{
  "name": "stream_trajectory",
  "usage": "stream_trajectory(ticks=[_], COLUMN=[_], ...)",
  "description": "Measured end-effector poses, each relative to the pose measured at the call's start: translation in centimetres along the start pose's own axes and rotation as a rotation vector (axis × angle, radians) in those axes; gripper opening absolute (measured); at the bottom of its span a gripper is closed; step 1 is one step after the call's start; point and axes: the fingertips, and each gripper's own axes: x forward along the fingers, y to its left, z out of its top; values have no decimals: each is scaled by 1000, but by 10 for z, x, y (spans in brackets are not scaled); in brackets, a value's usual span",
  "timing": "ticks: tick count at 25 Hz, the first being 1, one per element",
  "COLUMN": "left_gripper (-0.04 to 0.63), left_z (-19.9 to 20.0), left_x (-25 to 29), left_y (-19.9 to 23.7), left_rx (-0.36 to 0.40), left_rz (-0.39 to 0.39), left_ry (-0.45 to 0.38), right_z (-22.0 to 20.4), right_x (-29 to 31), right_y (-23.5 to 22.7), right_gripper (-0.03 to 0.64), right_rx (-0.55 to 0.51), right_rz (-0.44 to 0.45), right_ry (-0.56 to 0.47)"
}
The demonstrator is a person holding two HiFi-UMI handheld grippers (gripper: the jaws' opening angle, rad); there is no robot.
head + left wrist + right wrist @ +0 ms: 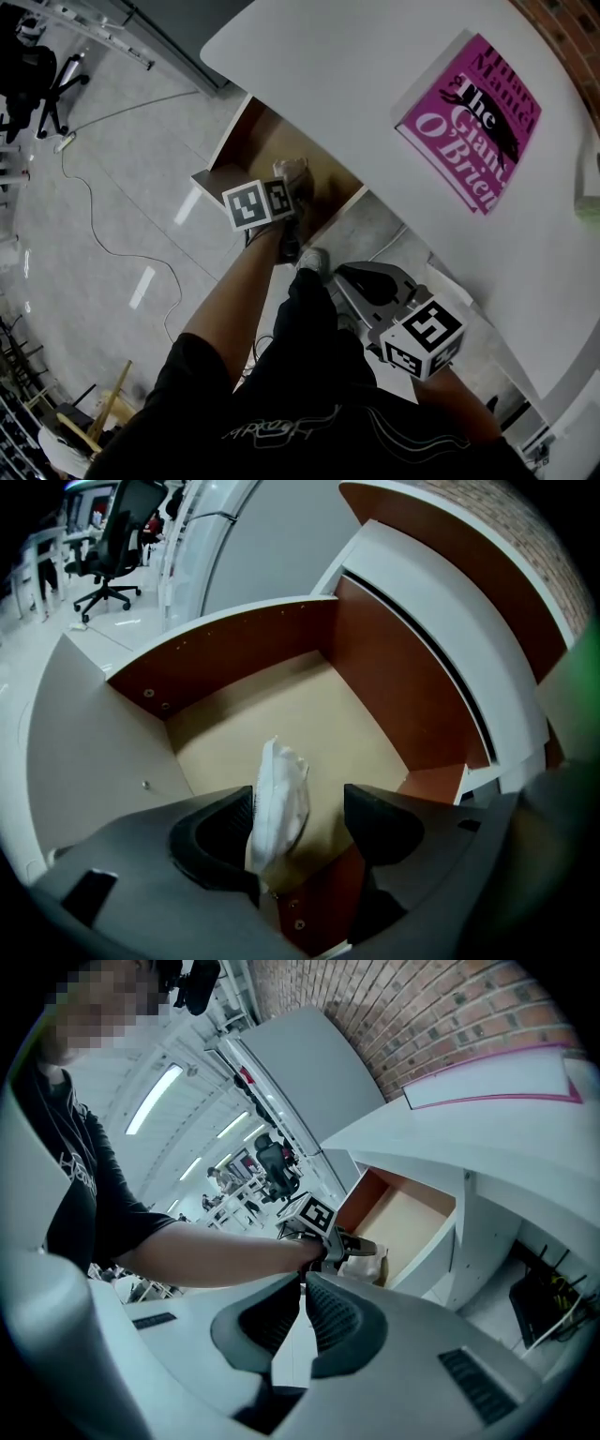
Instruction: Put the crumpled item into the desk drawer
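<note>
Keeps the right gripper (302, 1302) close in, its ribbed black pads pressed together on nothing. Holds the left gripper (298, 803) over the front edge of the open drawer (234, 658), smooth grey jaws spread wide, with the crumpled item (279, 799), a soft white creased wad, upright between them, leaning on one ribbed pad and clear of the other. Beyond, shows the drawer's flat tan floor and red-brown board walls, then the smooth white curved desk (356, 75) bearing a magenta book (469, 122).
</note>
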Motion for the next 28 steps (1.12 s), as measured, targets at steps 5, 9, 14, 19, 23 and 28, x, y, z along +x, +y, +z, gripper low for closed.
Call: stream_trajectory(ticks=[5, 9, 14, 19, 23, 28], left_gripper=[335, 339, 339, 337, 336, 252], left_z=[20, 23, 20, 0, -25, -56], left_x=[-21, -44, -92, -157, -226, -315], left_y=[-10, -18, -44, -91, -137, -219], left_rx=[-12, -55, -54, 30, 74, 250], left_rz=[-15, -33, -82, -168, -235, -356], left_ry=[-117, -150, -193, -187, -205, -242], right_z=[0, 0, 8, 24, 38, 64], right_x=[-8, -20, -45, -83, -124, -188], right_y=[6, 14, 31, 50, 75, 112], right_gripper=[49, 49, 49, 49, 49, 48], right_rx=[-3, -7, -32, -54, -70, -83], right_rz=[-5, -3, -7, -10, 16, 85], right_ry=[-13, -28, -54, -114, -176, -271])
